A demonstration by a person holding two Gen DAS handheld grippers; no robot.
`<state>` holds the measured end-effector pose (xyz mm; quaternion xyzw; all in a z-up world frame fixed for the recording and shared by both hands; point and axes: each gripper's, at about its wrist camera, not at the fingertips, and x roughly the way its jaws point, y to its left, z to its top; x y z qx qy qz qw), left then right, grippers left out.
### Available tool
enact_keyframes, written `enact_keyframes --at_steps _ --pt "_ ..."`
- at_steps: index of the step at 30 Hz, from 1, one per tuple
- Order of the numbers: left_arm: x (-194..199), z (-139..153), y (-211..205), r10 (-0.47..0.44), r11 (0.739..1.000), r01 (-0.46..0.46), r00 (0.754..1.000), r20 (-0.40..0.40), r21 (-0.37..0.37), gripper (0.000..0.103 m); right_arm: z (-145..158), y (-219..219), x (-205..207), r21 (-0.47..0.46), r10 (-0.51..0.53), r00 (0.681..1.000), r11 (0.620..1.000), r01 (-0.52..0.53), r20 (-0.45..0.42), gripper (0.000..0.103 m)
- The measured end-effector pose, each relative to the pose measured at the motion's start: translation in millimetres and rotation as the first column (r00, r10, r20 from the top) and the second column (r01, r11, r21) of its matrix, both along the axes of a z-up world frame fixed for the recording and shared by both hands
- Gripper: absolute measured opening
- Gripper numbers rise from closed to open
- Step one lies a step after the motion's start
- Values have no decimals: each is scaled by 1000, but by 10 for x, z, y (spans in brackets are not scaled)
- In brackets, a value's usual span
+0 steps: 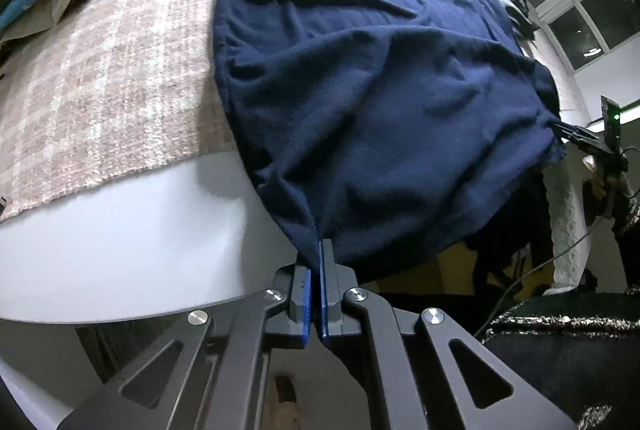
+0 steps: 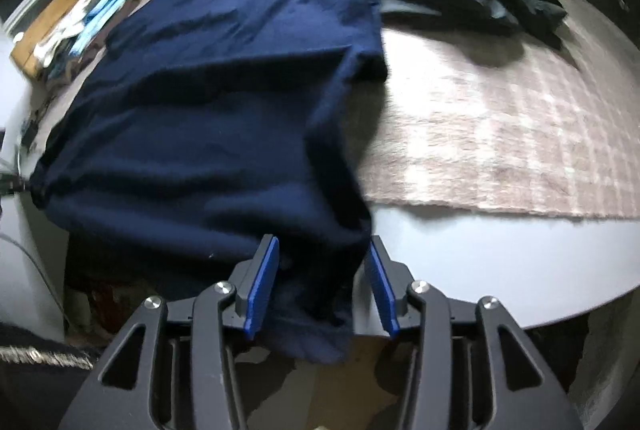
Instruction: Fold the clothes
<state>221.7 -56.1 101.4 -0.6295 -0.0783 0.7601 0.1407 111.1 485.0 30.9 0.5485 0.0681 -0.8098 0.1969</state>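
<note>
A rumpled navy knit shirt (image 1: 360, 70) drapes over the white tabletop's (image 1: 120, 230) near edge, left tongs (image 1: 315, 294) clenched on its hem, right tongs (image 2: 320, 282) released around a hanging corner.

Nothing to read here from where I'm looking: no words, labels, brand marks or numbers on anything in either view. The right wrist view is blurred, so any small print there is lost to me.
</note>
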Motion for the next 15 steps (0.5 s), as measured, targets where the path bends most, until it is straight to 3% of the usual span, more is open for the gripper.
enact_keyframes --at_steps 1,3,5,10,13,15 --pt "20 29 -28 16 1000 -16 1000 1 23 2 -3 -13 15 -5 8 1000 1000 -8 11 3" --pt "74 98 -96 56 996 -56 998 2 73 2 3 6 16 -52 3 998 999 1 68 3" --pt "241 274 -291 173 972 -171 985 -1 164 2 140 141 50 -149 -50 992 987 67 117 3" --pt "-198 521 -543 283 941 -256 954 -100 223 1 665 414 163 -376 -130 984 912 167 124 3" --pt "-462 670 -695 349 917 -302 924 -156 262 1 647 354 -278 -419 -173 970 878 231 171 3" --pt "-663 812 -800 389 900 -327 900 -197 287 1 675 237 -706 -413 -179 966 878 242 185 3"
